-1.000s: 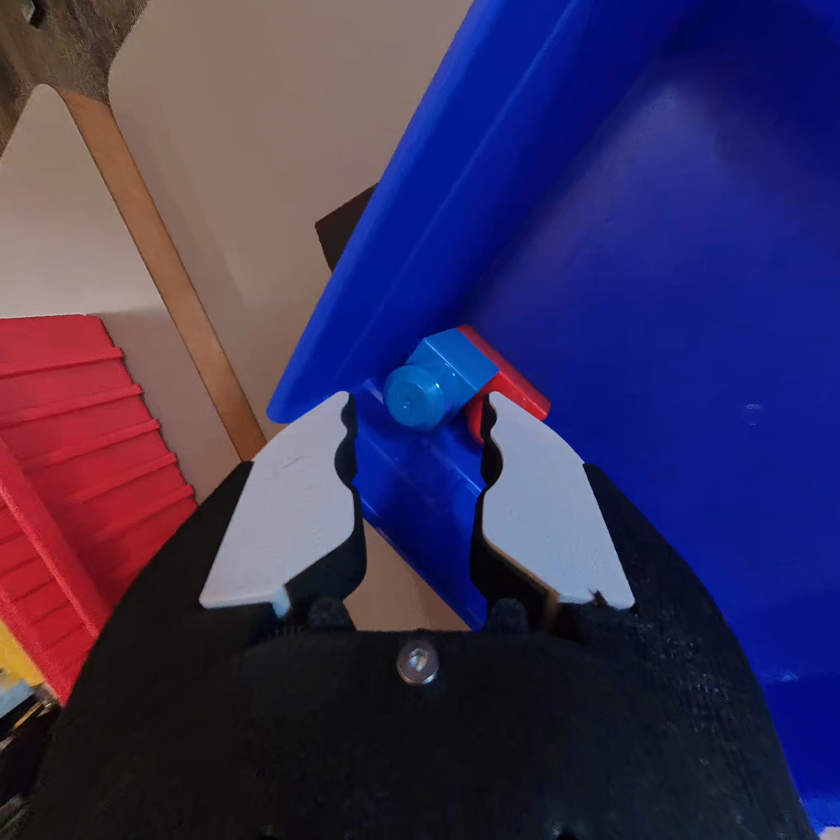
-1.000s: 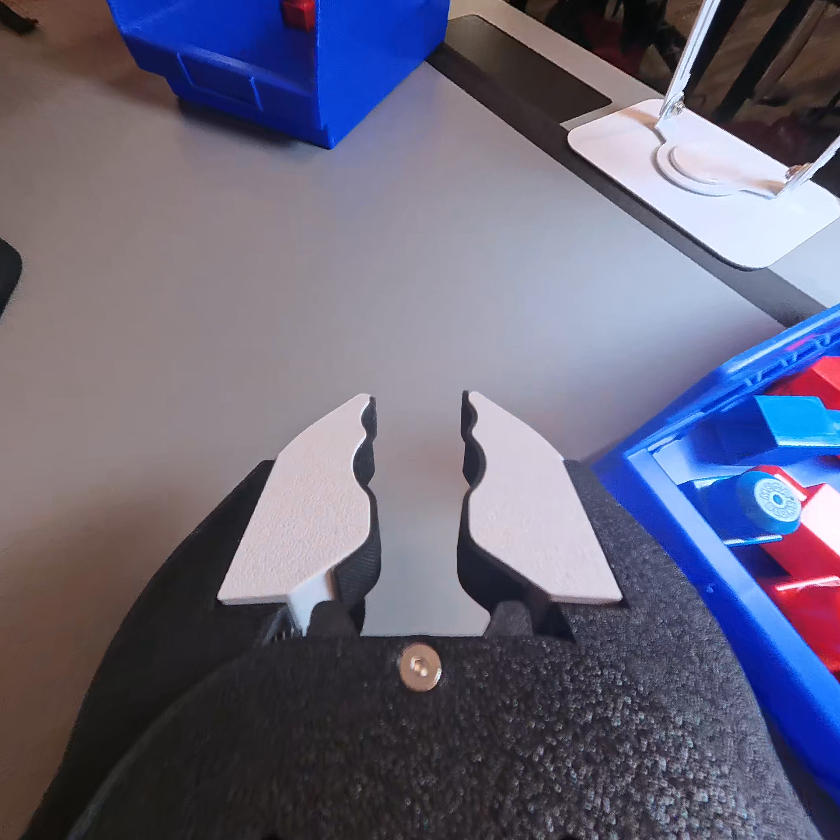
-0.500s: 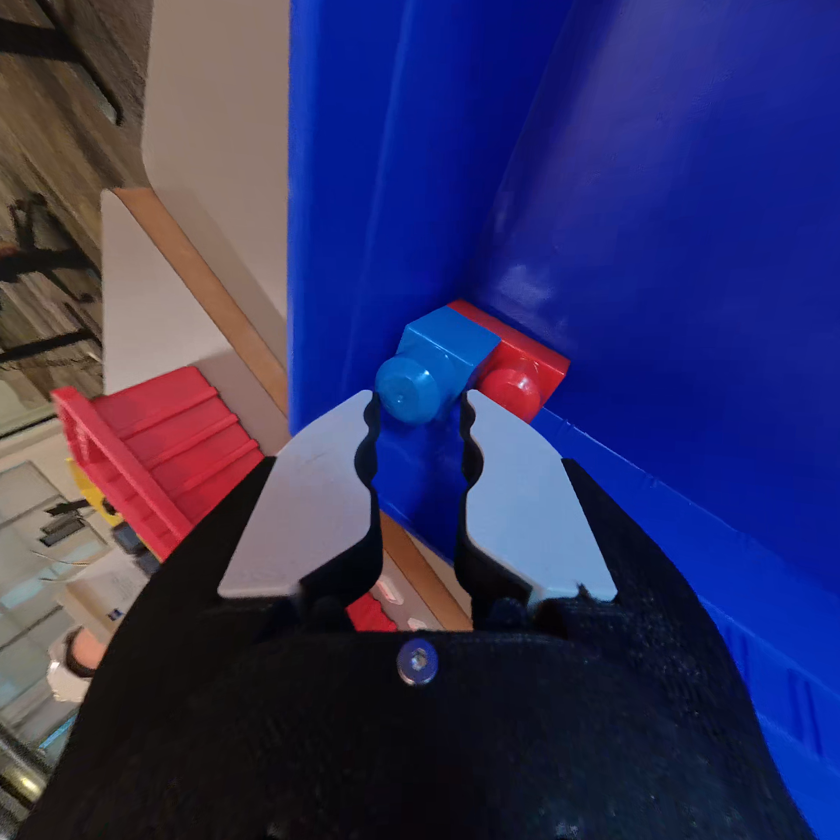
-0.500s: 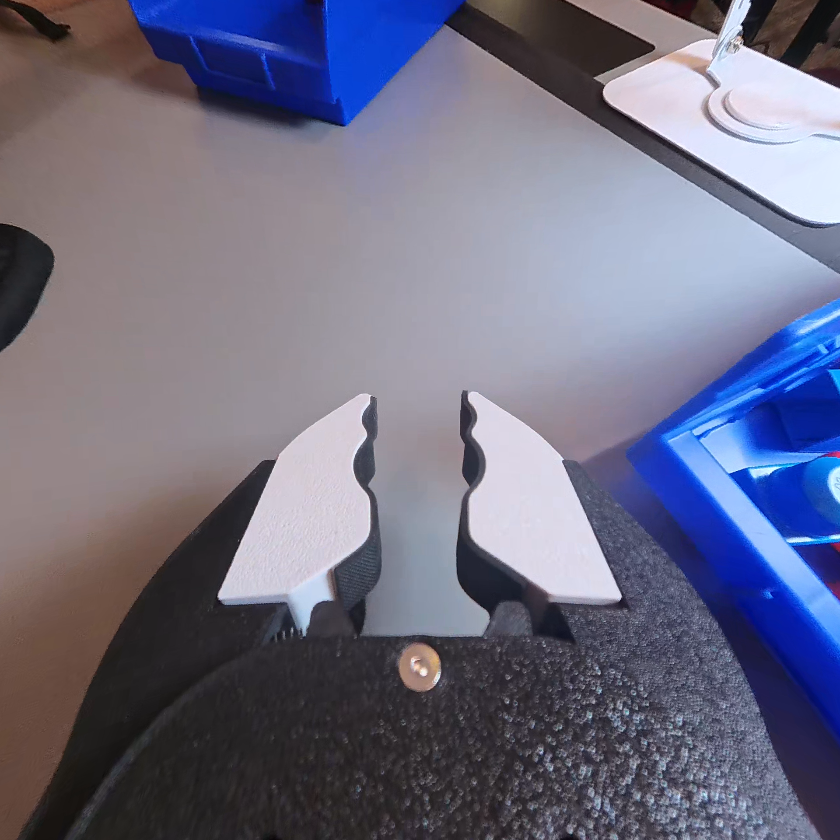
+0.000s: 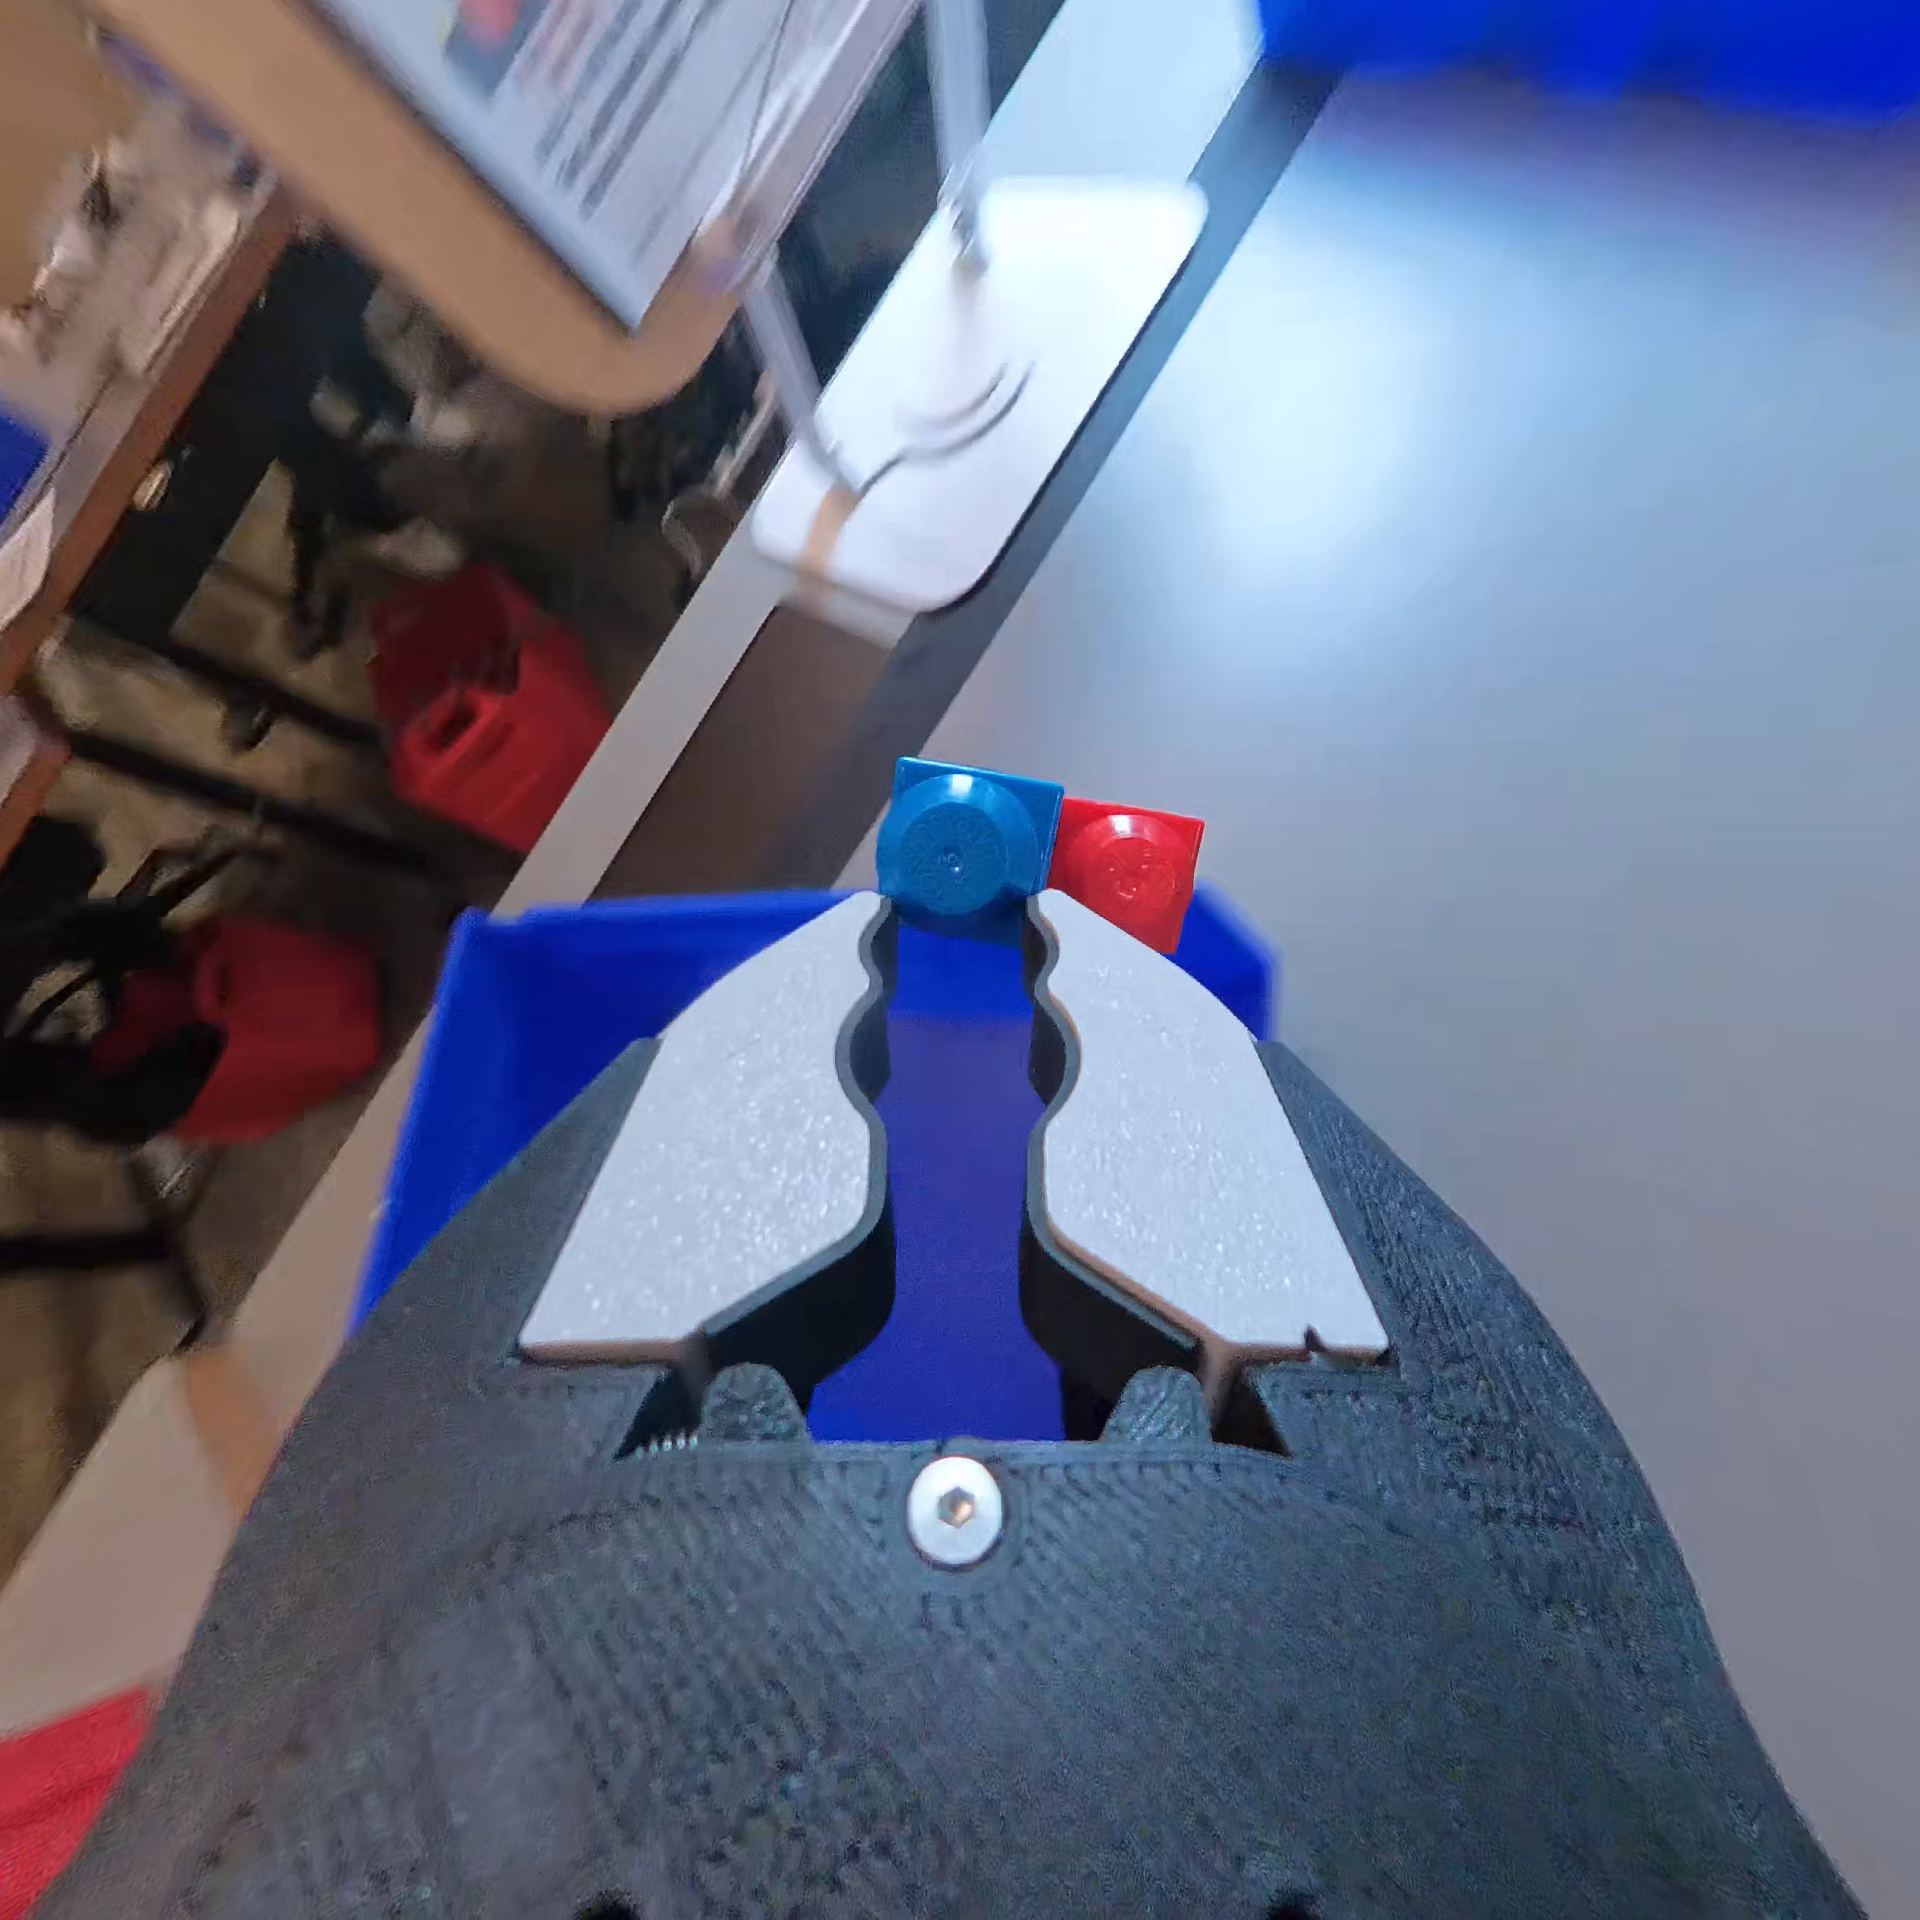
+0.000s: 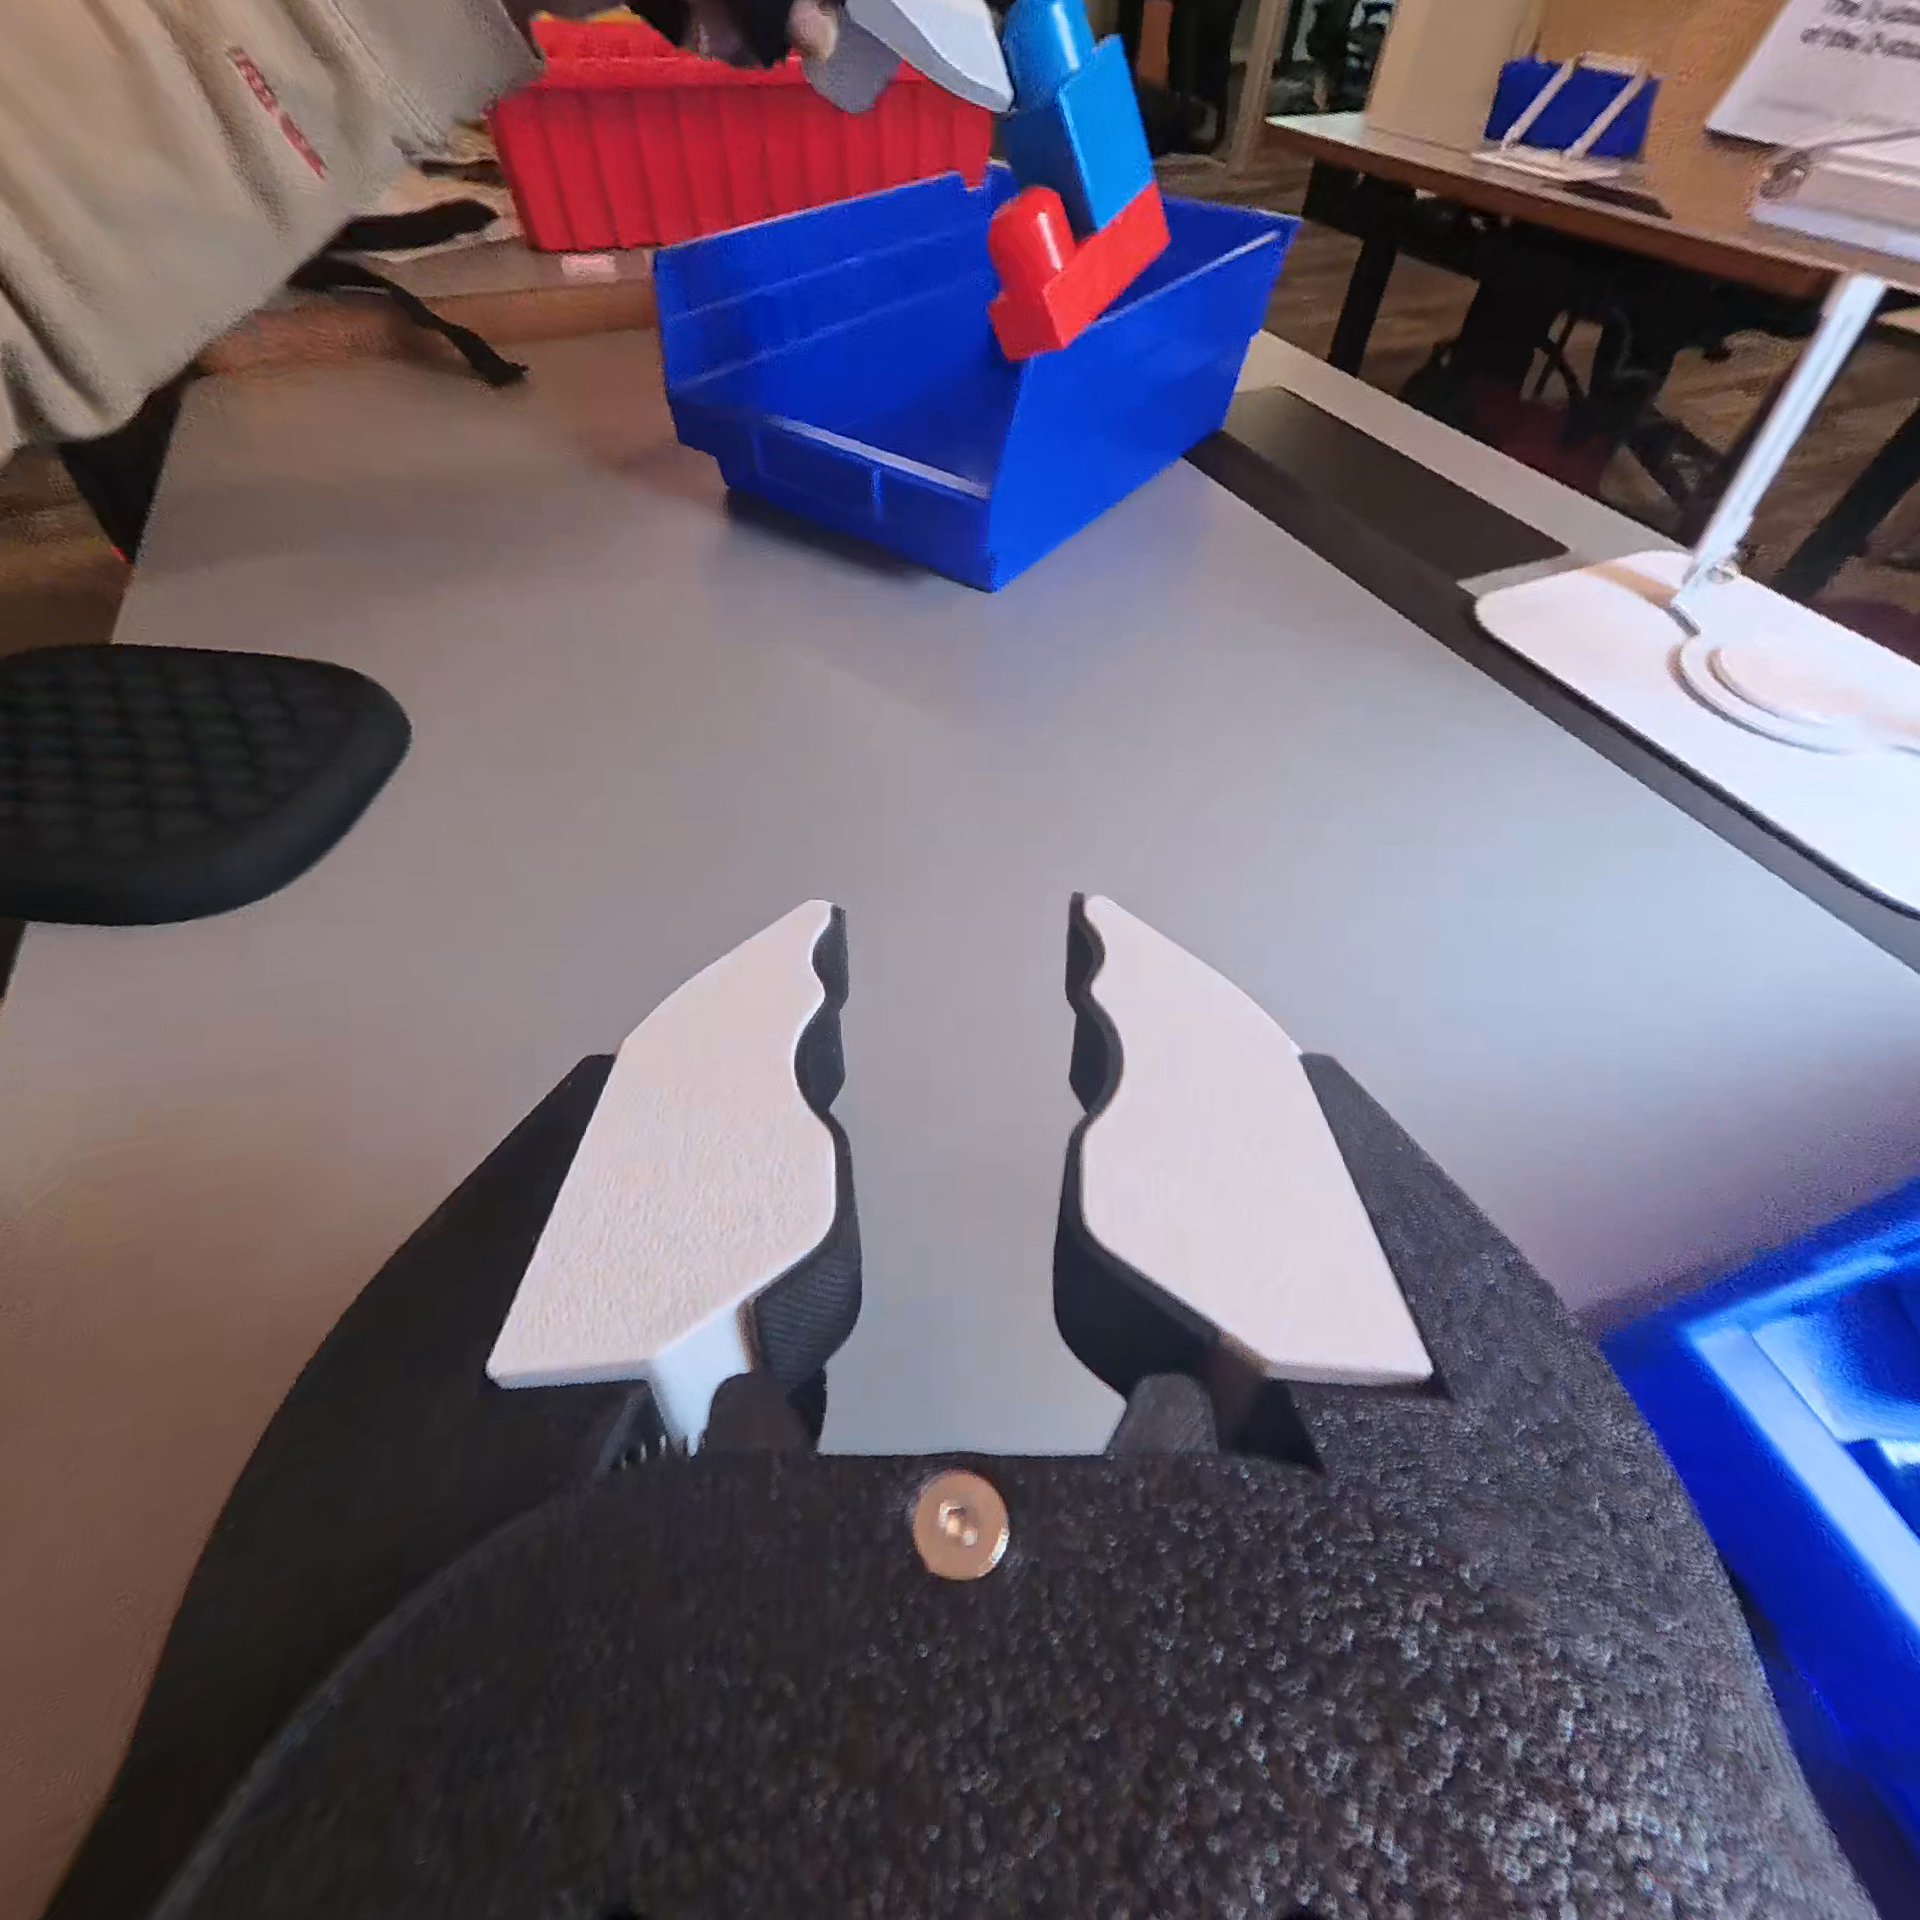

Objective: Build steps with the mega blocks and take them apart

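1. Clearly, the left claw [image 5: 956, 909] is clamped on the blue block's [image 5: 961, 842] stud, holding the blue-and-red steps above the blue bin [image 6: 997, 416]; the red block [image 5: 1127, 868] hangs joined beneath.
2. The right claw [image 6: 956, 935] hovers apart, empty, over the table [image 6: 935, 727].
3. Judged step: taking apart; next, the right should grip the red.
4. The left view's background is blurred.

Both pictures are bright with soft indoor light. In the left wrist view, a white shine sits on the grey table [image 5: 1558, 623] at about one o'clock, and everything from nine to twelve o'clock is smeared with blur. The right wrist view is sharper in the middle. Its blue bin [image 6: 966, 416] drops a soft shadow, and straight lines bend near the edges.
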Action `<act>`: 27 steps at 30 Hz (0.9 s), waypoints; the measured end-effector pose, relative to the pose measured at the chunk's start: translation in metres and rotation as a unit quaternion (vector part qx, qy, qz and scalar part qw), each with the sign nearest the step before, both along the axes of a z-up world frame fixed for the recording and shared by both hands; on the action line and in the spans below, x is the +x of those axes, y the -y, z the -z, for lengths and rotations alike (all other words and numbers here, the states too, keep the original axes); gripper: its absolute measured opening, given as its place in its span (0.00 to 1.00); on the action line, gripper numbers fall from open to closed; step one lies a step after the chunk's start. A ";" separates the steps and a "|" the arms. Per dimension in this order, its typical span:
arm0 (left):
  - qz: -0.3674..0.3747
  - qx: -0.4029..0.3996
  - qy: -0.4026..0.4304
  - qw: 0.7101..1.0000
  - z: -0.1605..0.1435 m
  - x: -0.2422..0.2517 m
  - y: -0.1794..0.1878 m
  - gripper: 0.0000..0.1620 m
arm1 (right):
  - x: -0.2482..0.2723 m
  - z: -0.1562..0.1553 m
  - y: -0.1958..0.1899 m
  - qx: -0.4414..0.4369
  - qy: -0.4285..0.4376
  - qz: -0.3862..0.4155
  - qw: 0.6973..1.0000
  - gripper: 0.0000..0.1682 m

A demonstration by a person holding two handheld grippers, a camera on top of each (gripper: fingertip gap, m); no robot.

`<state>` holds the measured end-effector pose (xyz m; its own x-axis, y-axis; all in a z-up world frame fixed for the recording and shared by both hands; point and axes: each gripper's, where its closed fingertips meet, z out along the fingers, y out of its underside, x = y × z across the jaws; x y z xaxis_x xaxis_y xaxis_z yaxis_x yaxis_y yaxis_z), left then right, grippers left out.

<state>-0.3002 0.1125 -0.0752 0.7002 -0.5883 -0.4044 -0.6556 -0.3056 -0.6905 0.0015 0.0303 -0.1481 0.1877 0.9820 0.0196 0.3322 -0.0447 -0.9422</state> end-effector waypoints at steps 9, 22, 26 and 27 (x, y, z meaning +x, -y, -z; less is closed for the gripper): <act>0.208 0.023 0.222 0.952 0.001 0.166 0.086 0.00 | -0.019 -0.005 0.026 -0.031 -0.051 -0.048 0.997 0.37; 0.203 -0.094 0.226 0.948 0.099 0.220 0.097 0.13 | -0.005 0.060 0.006 0.004 0.118 -0.016 0.993 0.46; 0.196 -0.108 0.182 0.958 0.123 0.229 0.090 0.29 | -0.007 0.079 0.002 0.011 0.162 -0.015 0.987 0.49; 0.199 -0.112 0.161 0.960 0.131 0.234 0.086 0.32 | -0.009 0.081 0.002 0.011 0.163 -0.017 0.986 0.48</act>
<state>-0.0667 0.0261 -0.2063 0.4688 -0.8825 -0.0366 -0.5143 -0.2391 -0.8236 -0.0073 0.0287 -0.2286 0.1348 0.9863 0.0952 0.6193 -0.0088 -0.7851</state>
